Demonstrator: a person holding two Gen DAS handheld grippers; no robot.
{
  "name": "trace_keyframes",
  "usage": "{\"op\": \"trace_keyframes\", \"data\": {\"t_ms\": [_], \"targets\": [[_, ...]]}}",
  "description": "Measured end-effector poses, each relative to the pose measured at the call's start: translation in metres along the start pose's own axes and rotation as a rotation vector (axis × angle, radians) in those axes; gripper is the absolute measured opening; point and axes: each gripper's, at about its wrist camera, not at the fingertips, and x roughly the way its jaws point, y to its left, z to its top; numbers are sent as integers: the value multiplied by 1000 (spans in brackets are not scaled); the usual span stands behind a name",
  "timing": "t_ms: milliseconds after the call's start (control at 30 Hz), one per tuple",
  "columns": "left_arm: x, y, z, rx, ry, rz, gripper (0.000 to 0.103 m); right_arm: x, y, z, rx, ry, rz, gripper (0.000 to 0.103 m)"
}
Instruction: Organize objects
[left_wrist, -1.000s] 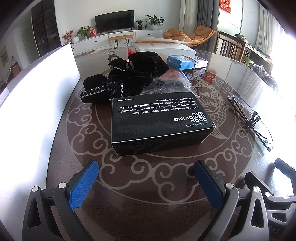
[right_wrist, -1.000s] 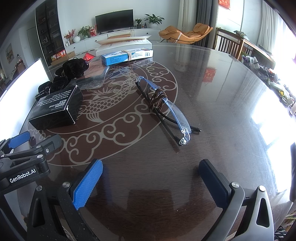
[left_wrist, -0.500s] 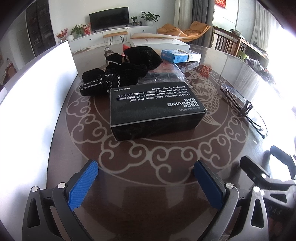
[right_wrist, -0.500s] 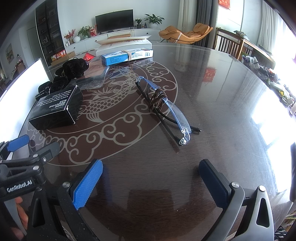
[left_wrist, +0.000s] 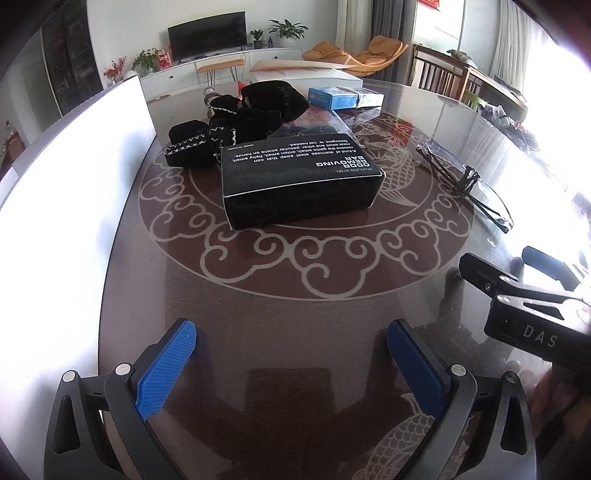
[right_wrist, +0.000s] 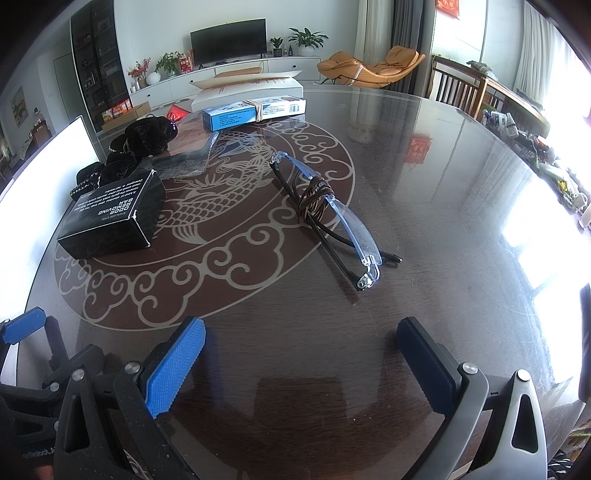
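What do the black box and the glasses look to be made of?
Black box: likely matte printed cardboard; a folded flap edge shows at its end. Glasses: clear bluish plastic lens, thin black probably plastic arms, brown cord wound around the middle.

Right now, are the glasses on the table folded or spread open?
Folded: the glasses lie flat with both temples tucked behind the lenses, a brown cord wound around the middle.

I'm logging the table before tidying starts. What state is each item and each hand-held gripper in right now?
Left hand-held gripper: open, empty, above the table.
Right hand-held gripper: open, empty.
Black cardboard box with white lettering: closed, lying flat.
Clear blue-tinted glasses: folded, brown cord wrapped around the middle.
Blue and white carton: closed, rubber band around it.
Black fabric pouches: heaped behind the box.
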Motion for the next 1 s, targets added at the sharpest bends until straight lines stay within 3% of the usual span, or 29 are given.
{"op": "trace_keyframes", "data": {"t_ms": [167, 233, 300, 433, 633, 767, 1000], "targets": [[-1, 5, 9, -6, 71, -46, 103, 0, 0, 0, 0, 0, 0, 103], [-9, 11, 22, -54, 34, -97, 103, 1, 0, 0, 0, 0, 0, 103], [-20, 14, 44, -88, -27, -101, 103, 0, 0, 0, 0, 0, 0, 103], [-21, 9, 98, -130, -102, 6, 103, 0, 0, 0, 0, 0, 0, 103], [32, -18, 151, -102, -11, 166, 103, 1, 0, 0, 0, 0, 1, 103], [53, -39, 153, -1, 29, 246, 103, 1, 0, 0, 0, 0, 1, 103], [63, -40, 128, 64, 70, 242, 103, -1, -1, 0, -1, 0, 3, 103]]}}
